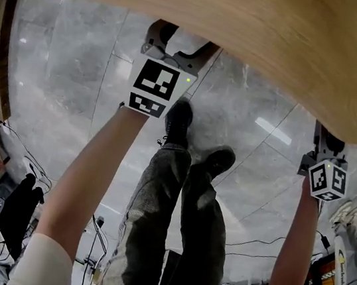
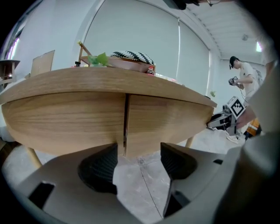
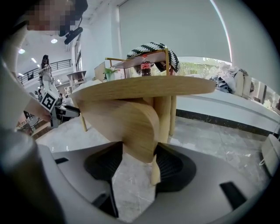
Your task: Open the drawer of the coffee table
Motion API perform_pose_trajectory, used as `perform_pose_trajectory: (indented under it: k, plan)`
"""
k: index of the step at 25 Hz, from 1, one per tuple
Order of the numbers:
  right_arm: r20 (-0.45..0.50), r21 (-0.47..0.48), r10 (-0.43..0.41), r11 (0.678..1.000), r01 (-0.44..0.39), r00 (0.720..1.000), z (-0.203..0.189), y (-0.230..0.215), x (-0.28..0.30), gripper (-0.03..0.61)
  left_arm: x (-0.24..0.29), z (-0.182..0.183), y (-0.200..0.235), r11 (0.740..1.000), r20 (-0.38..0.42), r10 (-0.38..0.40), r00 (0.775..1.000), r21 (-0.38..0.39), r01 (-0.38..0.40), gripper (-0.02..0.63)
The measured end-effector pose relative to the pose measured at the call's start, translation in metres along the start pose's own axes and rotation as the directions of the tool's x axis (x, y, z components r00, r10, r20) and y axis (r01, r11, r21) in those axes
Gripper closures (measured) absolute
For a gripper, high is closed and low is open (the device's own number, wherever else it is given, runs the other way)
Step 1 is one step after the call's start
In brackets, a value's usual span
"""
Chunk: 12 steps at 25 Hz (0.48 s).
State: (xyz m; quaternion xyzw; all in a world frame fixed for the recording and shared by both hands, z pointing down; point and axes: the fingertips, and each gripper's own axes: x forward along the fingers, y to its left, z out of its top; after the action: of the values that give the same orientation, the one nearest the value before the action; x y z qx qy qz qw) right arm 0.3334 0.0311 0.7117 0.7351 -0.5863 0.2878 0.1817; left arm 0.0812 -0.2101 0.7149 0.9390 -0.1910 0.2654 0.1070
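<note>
Head view: I see the coffee table point(image 1: 217, 24) top filling the upper frame, with my left gripper point(image 1: 177, 44) and right gripper point(image 1: 327, 138) both tucked under its near rim.
Left gripper view: the jaws are apart and hold nothing. The drawer front point(image 2: 175, 122) and its seam point(image 2: 126, 127) sit just above the gap.
Right gripper view: the pads are closed on both sides of the drawer front's curved end.

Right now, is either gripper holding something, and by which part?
The right gripper seems to clamp the curved drawer front by its lower end. The left gripper is open, holding nothing.
</note>
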Motion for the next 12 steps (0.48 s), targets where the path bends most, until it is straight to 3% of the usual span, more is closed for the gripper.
perform_pose_trajectory:
  k: [7, 12]
  plan:
    - [-0.013, -0.065, 0.012, 0.998, -0.013, 1.000, -0.001, -0.004, -0.007, 0.357, -0.002, -0.001, -0.008, 0.999, 0.002, -0.020, 1.000, 0.043, 0.020, 0.288]
    - [-0.022, -0.097, 0.028, 0.995, -0.030, 0.999, -0.003, -0.004, -0.006, 0.374, -0.012, -0.014, 0.023, 0.997, -0.017, 0.076, 0.997, 0.015, -0.076, 0.253]
